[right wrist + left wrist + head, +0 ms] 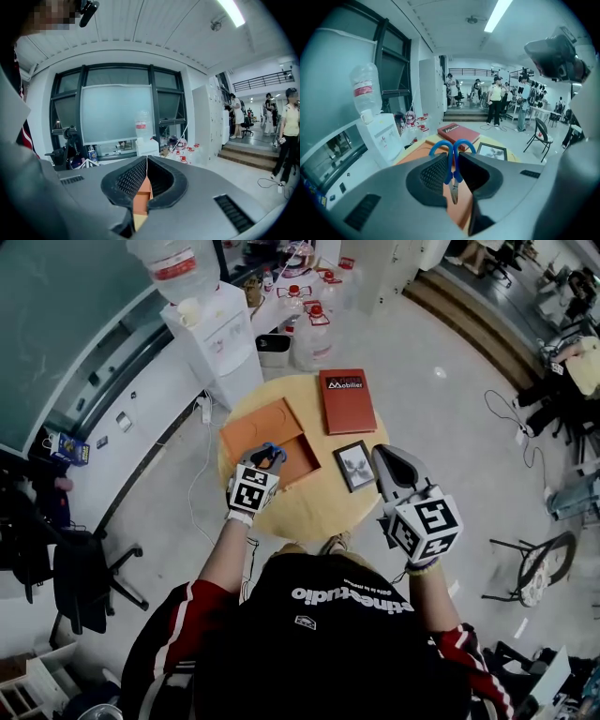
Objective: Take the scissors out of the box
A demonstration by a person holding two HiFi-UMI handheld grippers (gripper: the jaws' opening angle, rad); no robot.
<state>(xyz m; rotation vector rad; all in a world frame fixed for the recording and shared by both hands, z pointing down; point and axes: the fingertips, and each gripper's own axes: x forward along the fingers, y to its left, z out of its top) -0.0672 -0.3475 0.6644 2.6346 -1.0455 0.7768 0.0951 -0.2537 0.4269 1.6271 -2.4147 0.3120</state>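
Scissors [450, 165] — left gripper [452, 155] clamped on blue handles

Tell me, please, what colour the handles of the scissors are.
Blue, clearest in the left gripper view, on the scissors.

Just left of centre in the head view, we raise the left gripper [265, 456] on an extended left forearm [223, 554], its jaws clamped on the scissors [453, 161]. Right of centre, the right gripper [390, 457] points up-frame. Its jaws are pressed together with nothing between them, and its marker cube [425, 524] faces the camera.
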